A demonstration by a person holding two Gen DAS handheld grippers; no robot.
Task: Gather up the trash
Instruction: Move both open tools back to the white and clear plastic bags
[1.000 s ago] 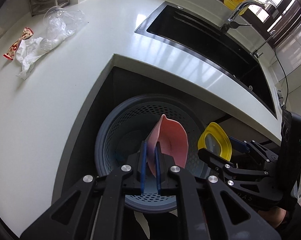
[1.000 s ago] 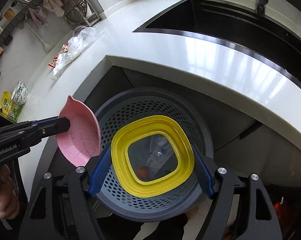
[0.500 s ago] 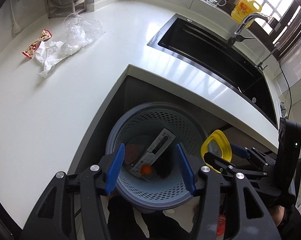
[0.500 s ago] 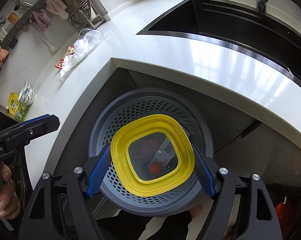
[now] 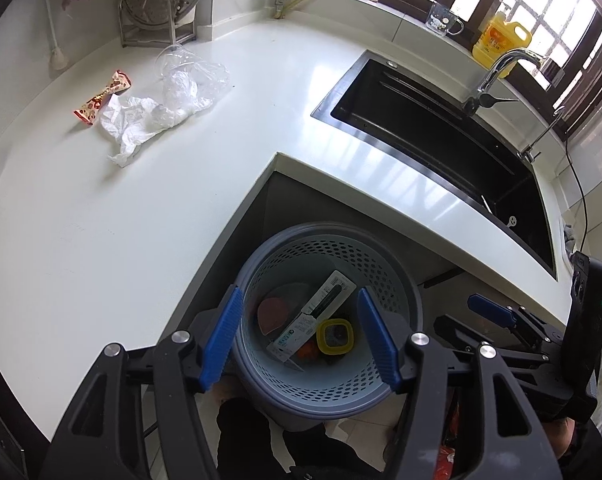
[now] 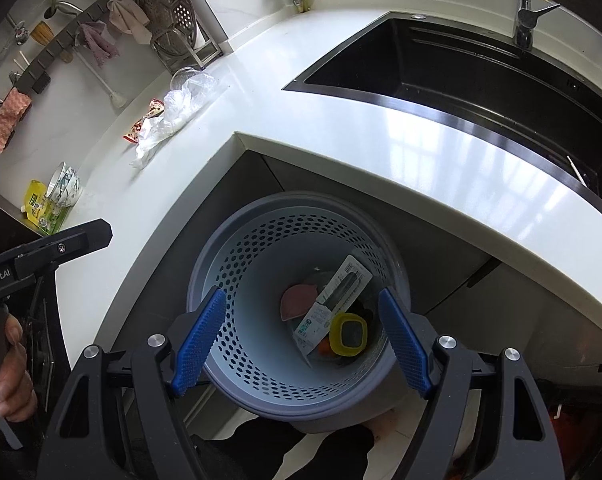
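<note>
The left gripper (image 5: 301,336) hangs above the bin (image 5: 397,280), a round grey-blue basket with a perforated wall and a solid darker rim that stands on the floor in the inner corner under the white counter (image 5: 141,220); its blue-padded jaws have just been opening and stand apart with nothing between them. Straight below its spread pads, at the bottom of the bin, lie a pink leaf-shaped dish (image 5: 272,312), a long white and black blister pack (image 5: 313,316) leaning slantwise, a small yellow-rimmed square lid (image 5: 335,334) with a clear centre, and a bit of something orange (image 5: 309,348) under the pack. The right gripper (image 6: 301,336), seen from its own camera, also hangs over the bin, its jaws spread wide and empty, the same pieces lying beneath and between its pads. Well ahead of the left gripper and off to its left, on the counter, more rubbish remains: a crumpled white tissue (image 5: 133,122), a crushed clear plastic cup and bag (image 5: 191,78) touching it, and a red patterned wrapper (image 5: 101,98) just beside the tissue. Ahead and to the right lies the black sink (image 5: 441,136).
</note>
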